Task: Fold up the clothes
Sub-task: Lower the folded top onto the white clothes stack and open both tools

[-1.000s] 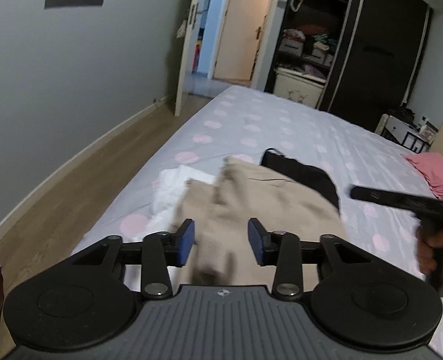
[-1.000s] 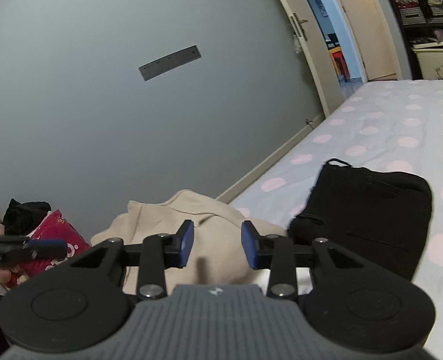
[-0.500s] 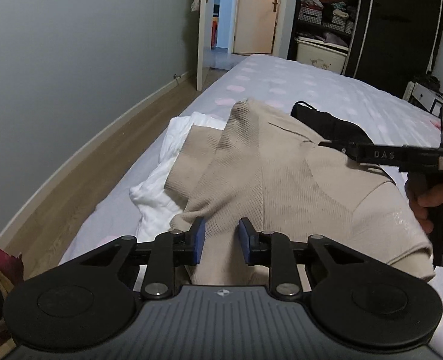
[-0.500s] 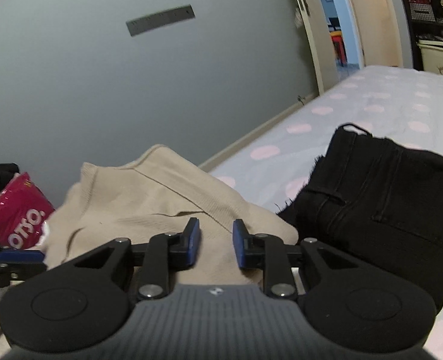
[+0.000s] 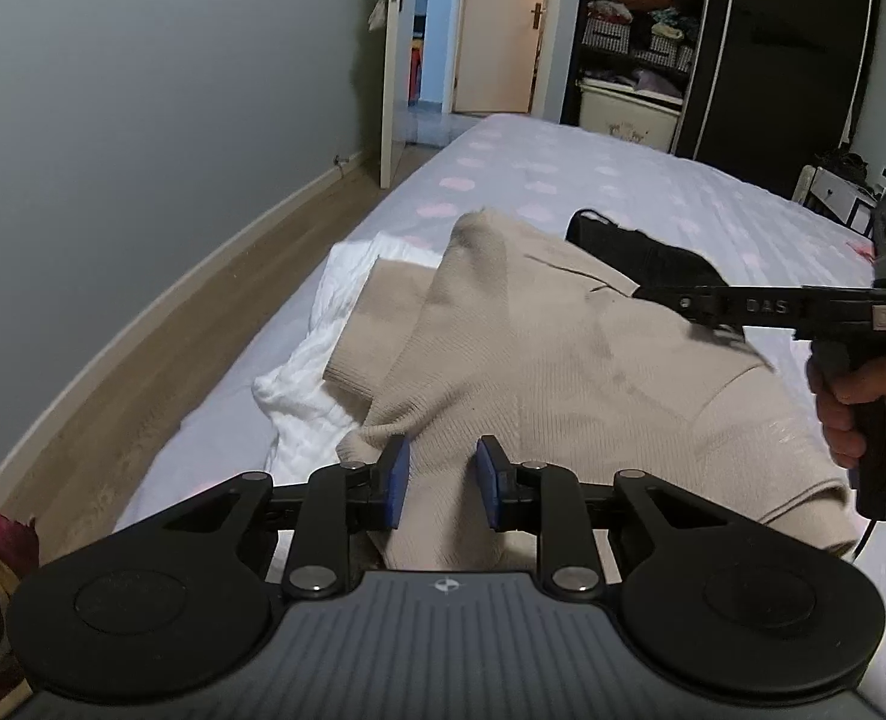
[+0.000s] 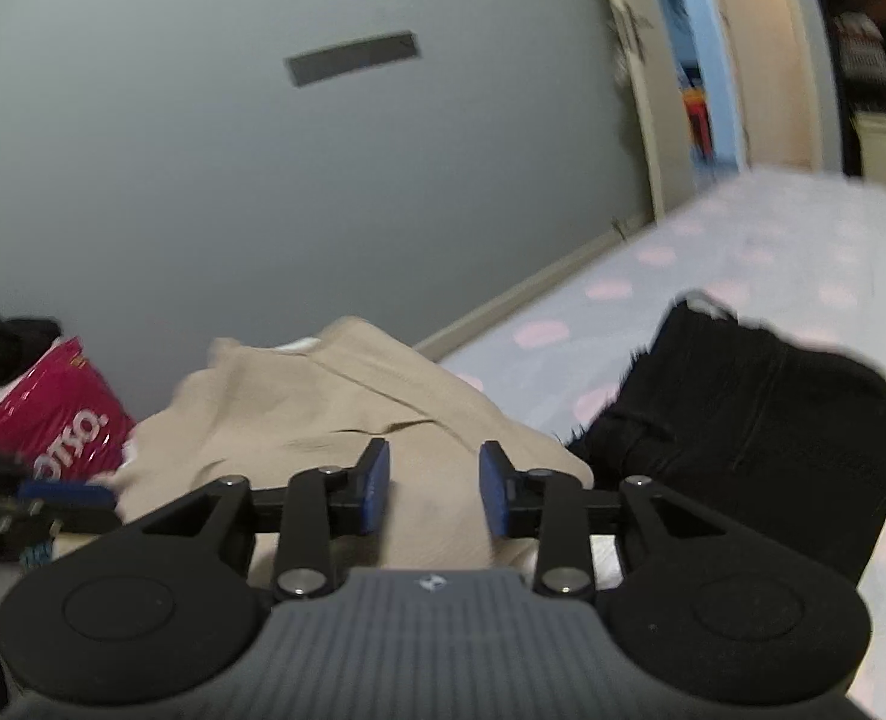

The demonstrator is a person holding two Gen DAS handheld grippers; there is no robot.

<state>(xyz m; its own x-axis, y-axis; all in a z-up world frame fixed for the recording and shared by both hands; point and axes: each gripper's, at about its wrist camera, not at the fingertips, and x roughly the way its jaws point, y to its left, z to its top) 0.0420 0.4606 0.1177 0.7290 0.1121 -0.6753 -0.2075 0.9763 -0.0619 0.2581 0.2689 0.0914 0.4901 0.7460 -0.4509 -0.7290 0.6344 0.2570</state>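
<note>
We have the beige ribbed-knit sweater [image 5: 563, 360] heaped on the lilac, pink-dotted bed sheet [image 5: 653, 192], partly over a white quilted cloth [image 5: 311, 372] and just beside the folded black trousers [image 6: 773, 420]. Our left gripper [image 5: 438, 483] sits at the sweater's near hem with a raised ridge of knit between its blue pads [image 5: 396, 480]; the jaws are narrow and seem to pinch that fold. Our right gripper [image 6: 434, 492] has just been opening, and its jaws stand apart over the fabric, gripping nothing that we can make out. The sweater's long axis runs away from us, hem near and collar far, so we judge the left hand nearer the hem and the right better placed for the far side.
</note>
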